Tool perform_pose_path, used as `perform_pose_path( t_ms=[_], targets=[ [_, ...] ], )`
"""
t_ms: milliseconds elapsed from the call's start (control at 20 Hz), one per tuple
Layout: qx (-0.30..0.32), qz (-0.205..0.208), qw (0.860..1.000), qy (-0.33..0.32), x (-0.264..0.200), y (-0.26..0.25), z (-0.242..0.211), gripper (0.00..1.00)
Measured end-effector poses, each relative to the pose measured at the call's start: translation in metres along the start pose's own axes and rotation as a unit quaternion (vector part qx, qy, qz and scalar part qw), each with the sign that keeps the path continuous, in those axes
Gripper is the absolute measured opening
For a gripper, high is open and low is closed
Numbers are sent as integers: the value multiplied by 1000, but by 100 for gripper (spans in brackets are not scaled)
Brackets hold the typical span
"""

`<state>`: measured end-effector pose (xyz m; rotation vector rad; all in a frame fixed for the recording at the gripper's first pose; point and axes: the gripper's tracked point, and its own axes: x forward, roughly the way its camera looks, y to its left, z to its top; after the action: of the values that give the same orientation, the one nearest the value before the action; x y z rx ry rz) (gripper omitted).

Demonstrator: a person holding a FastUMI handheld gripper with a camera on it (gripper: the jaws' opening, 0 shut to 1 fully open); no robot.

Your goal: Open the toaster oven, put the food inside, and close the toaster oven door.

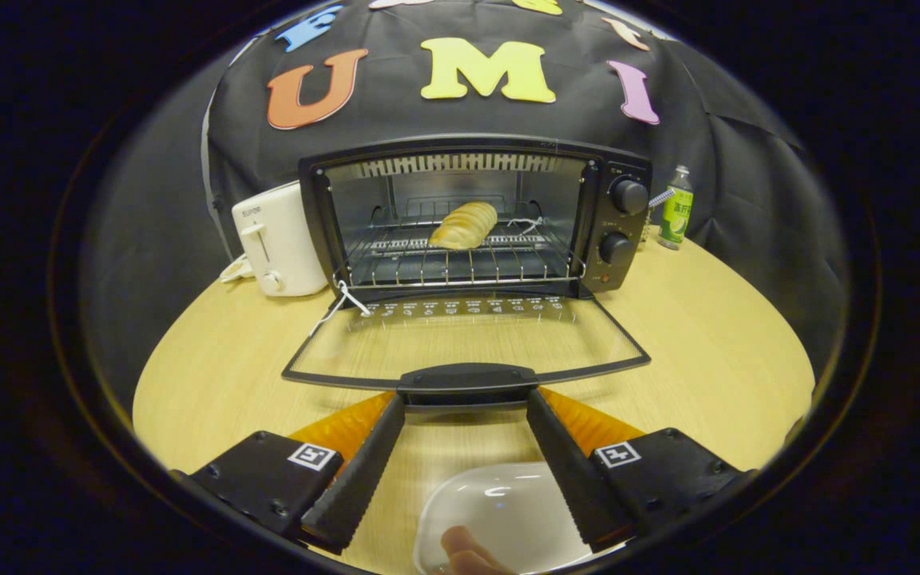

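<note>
Dish (508, 511): clear, oval, lies on the tabletop (707, 335) between the two fingers, nearest the camera; a person's fingertip (464, 551) touches its near rim.
Jaws: gripper (465, 402) stands wide apart, gripping nothing; the black ribbed fingers (364, 471) reach to the door handle, one tip at each end of it, whether touching I cannot tell.
Door (468, 339): glass, swung fully down, lying flat out over the tabletop toward the camera; black handle (466, 377) on its near edge.
Oven (472, 220): black, open, set at the back of the tabletop against the wall; two knobs (628, 196) stacked on its right panel.
Food: bread roll (464, 225) lies on the wire rack (460, 259) inside the oven, about mid-rack.
String (340, 303): white, hangs from the door's left hinge corner.
Toaster (276, 239): white, just beside the oven on its left.
Bottle (676, 208): green label, upright, behind the oven's right side.
</note>
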<state>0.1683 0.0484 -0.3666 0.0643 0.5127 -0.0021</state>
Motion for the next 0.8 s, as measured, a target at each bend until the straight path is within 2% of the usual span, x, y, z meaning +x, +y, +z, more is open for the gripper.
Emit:
perform_pose_path(
  t_ms=[300, 400, 650, 800],
  targets=[
    [-6, 1, 999, -52, -15, 3, 21, 100],
    [-8, 4, 996, -88, -21, 3, 35, 100],
    [-50, 10, 978, -201, -25, 6, 88, 100],
    [-69, 20, 969, -235, -24, 7, 104, 100]
  ],
)
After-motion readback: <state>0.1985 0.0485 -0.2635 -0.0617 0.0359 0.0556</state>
